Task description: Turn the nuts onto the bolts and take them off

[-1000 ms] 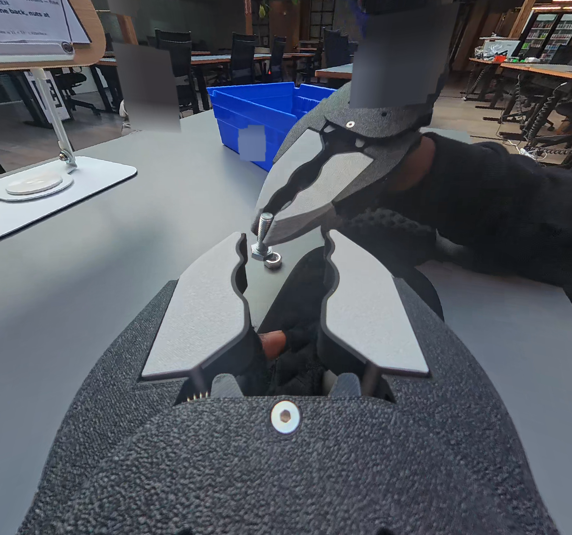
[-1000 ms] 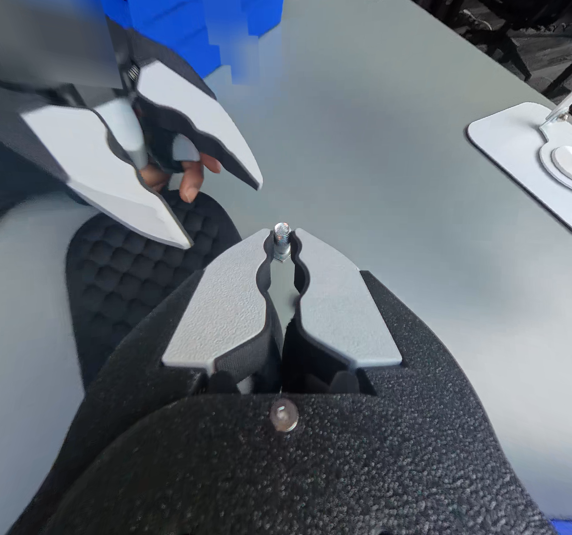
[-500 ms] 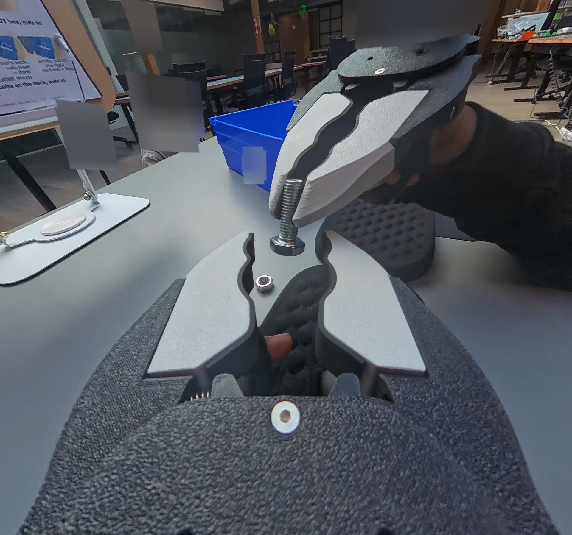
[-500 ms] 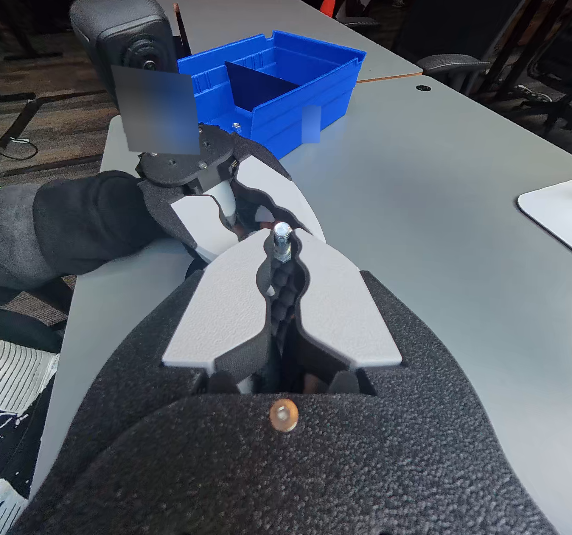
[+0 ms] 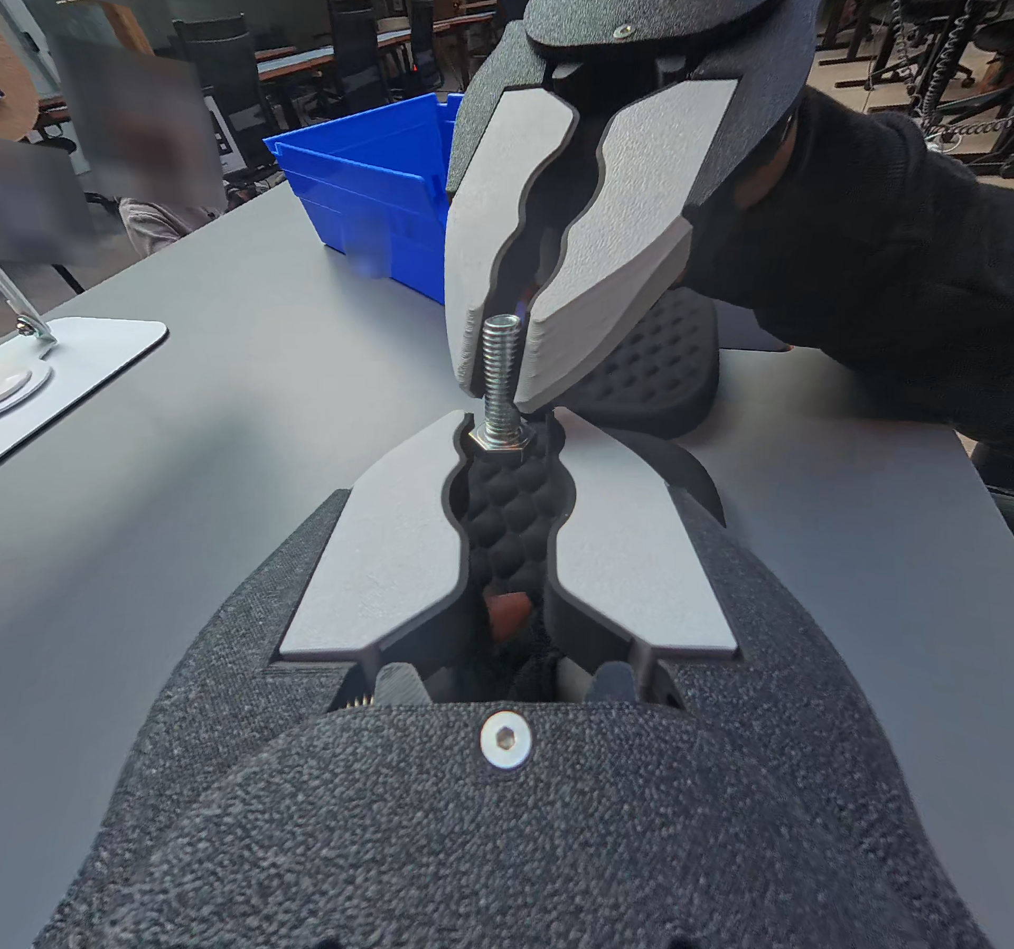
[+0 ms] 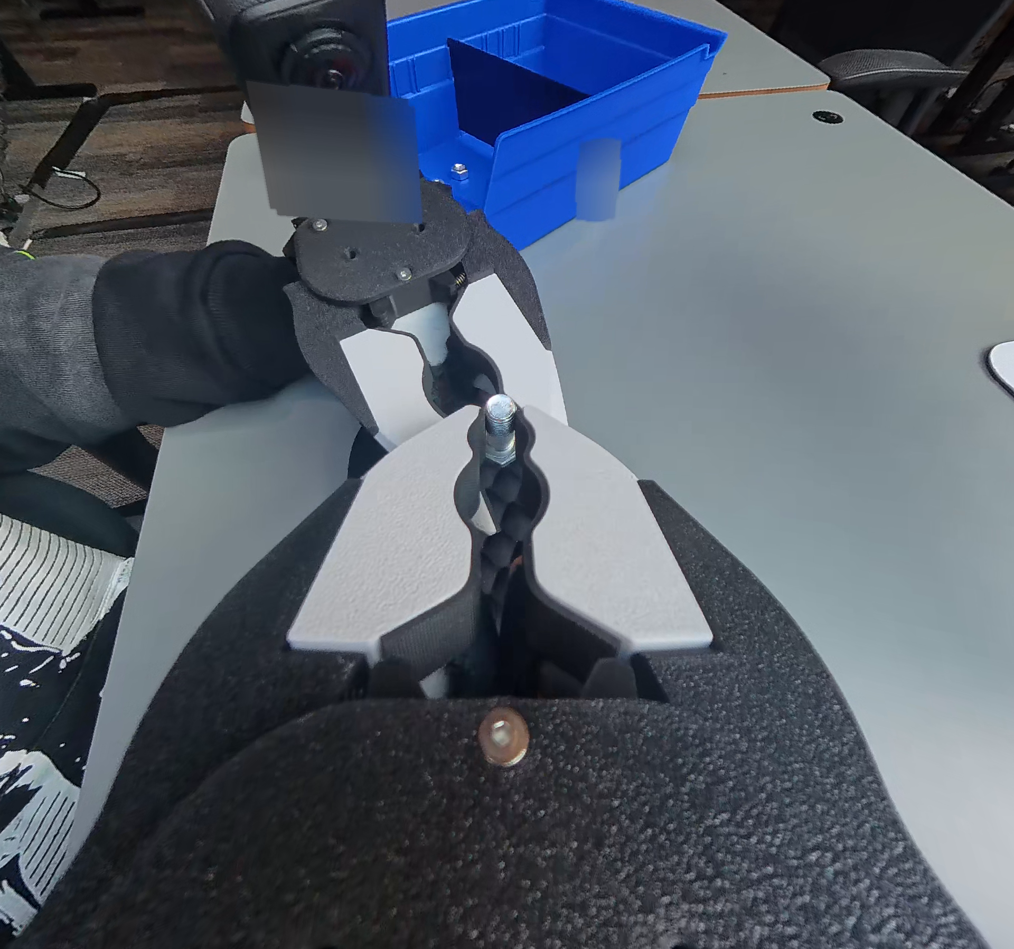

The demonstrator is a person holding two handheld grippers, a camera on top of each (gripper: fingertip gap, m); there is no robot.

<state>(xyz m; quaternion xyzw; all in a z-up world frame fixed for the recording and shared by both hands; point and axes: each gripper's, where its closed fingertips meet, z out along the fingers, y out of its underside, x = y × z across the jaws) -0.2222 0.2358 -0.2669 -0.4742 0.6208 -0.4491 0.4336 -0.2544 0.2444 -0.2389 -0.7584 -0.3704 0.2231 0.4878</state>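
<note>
Silver threaded bolt (image 5: 500, 374): lower end hidden behind left tongs' tips.
Small silver nut (image 6: 458, 171) in blue plastic bin (image 6: 603, 116): too small to resolve.
White flat stand base (image 5: 82, 341): cut off at frame edge, left of tongs.

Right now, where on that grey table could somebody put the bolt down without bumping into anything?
The table is bare on the stretch bordered by the blue bin, the white stand base and the right gripper. It is crowded where both grippers meet around the bolt, over the black padded mat.
</note>
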